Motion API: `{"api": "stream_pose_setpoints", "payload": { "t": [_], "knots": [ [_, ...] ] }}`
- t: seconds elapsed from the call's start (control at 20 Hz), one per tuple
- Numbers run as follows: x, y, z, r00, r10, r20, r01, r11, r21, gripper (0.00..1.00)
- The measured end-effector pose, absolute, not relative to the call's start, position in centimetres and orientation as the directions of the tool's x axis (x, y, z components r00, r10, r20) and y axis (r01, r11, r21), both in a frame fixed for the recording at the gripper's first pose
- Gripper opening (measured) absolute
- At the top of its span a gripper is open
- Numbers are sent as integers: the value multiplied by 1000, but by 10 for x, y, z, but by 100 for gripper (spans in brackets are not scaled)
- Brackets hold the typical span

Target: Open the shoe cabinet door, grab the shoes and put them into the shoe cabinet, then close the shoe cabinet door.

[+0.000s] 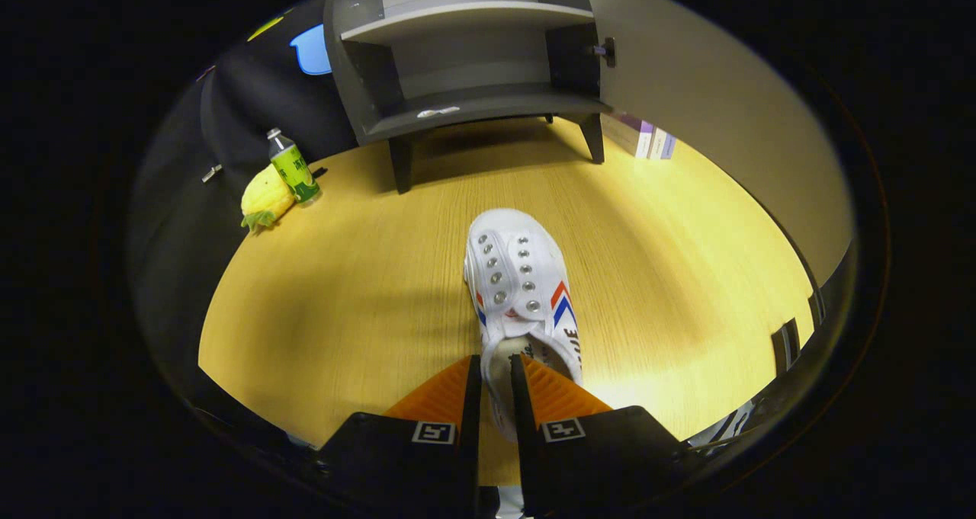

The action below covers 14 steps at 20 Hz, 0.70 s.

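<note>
Where the two orange fingers draw close together, the gripper is clamped on the heel end of a white shoe, one finger pressing its outer side and the other set inside its opening. The shoe has metal eyelets and red and blue chevrons on its side, and its toe points ahead, toward the cabinet. Whether the sole touches the table cannot be told. Beyond the shoe, across a stretch of bare yellow wood, the grey cabinet stands on short legs at the table's far edge, its door swung open to the right and its two shelves showing. Left of the cabinet, a bottle with a green label stands just beside a yellow plush pineapple. Right of the cabinet's legs, some books lie behind the door.
</note>
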<state>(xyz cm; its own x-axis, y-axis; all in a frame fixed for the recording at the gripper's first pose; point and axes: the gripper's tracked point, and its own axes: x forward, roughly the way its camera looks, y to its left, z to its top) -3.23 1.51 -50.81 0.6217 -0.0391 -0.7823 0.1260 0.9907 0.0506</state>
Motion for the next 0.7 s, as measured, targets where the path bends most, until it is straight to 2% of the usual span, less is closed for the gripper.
{"api": "stream_pose_setpoints", "payload": {
  "t": [0.7],
  "knots": [
    [-3,26,-516,697,-14,-717,147,981,124,26]
  ]
}}
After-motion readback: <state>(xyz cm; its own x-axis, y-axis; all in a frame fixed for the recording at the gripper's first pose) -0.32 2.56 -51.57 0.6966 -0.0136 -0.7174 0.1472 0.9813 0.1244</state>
